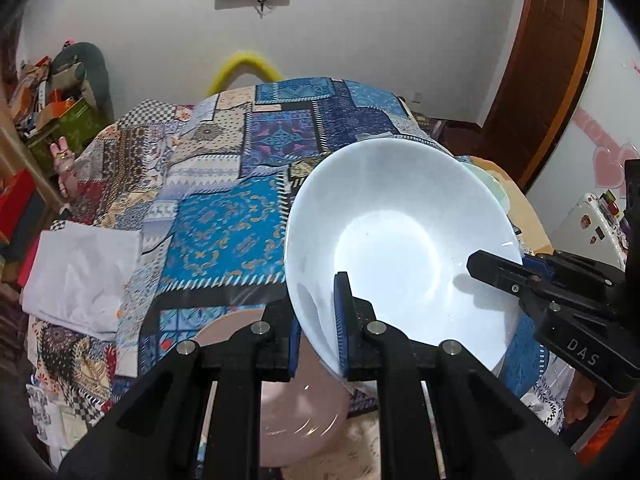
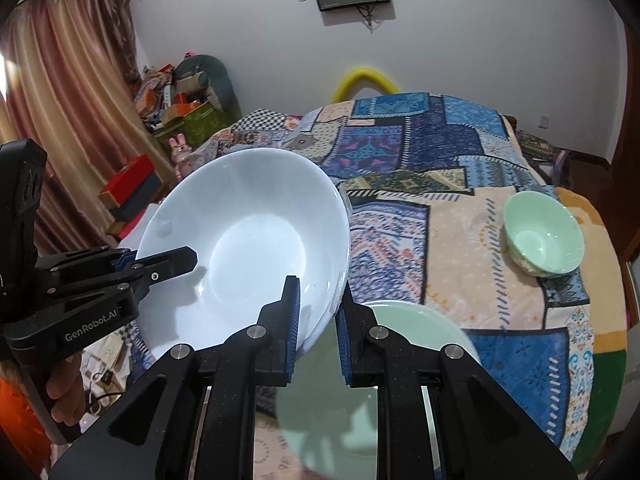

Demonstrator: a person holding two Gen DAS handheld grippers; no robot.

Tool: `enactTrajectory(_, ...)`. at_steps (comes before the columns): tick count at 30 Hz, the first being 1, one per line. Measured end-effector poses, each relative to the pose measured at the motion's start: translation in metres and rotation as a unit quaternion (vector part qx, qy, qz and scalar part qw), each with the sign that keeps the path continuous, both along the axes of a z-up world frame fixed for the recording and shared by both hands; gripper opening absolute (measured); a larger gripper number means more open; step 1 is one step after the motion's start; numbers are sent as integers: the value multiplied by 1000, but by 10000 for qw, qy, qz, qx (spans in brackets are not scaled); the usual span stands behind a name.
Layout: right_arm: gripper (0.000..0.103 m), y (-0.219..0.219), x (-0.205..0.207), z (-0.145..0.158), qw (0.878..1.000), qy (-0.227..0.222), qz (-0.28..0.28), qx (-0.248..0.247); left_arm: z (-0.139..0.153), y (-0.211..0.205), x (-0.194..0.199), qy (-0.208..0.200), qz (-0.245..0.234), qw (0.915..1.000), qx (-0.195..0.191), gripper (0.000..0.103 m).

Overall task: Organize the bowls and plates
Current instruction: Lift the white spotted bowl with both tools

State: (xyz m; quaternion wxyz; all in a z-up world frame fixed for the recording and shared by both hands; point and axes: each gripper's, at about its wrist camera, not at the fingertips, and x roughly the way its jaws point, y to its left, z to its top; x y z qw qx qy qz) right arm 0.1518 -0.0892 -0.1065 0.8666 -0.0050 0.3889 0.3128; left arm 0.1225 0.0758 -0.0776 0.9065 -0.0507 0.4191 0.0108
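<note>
A large white bowl (image 1: 400,232) is held in the air over the patterned bed, tilted, by both grippers. My left gripper (image 1: 318,320) is shut on its near rim, one pad inside and one outside. My right gripper (image 2: 318,320) is shut on the opposite rim of the same bowl (image 2: 248,248). Each gripper shows in the other's view, the right one (image 1: 500,272) and the left one (image 2: 168,266). A pink plate (image 1: 296,400) lies below the left gripper. A pale green plate (image 2: 380,380) lies below the right gripper. A green bowl (image 2: 542,234) stands upright at the right.
The patchwork bedspread (image 1: 224,184) covers the bed. A folded white cloth (image 1: 80,276) lies at its left edge. Boxes and clutter (image 1: 52,112) stand at the far left, curtains (image 2: 72,112) beyond. A wooden door (image 1: 552,80) is at the right.
</note>
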Motion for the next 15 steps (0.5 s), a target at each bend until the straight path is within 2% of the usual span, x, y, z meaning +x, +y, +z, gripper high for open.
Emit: enactTrajectory(15,16,47,-25,-20,9986,248,462,62,-17,49,-46,177,371,9992,17,14)
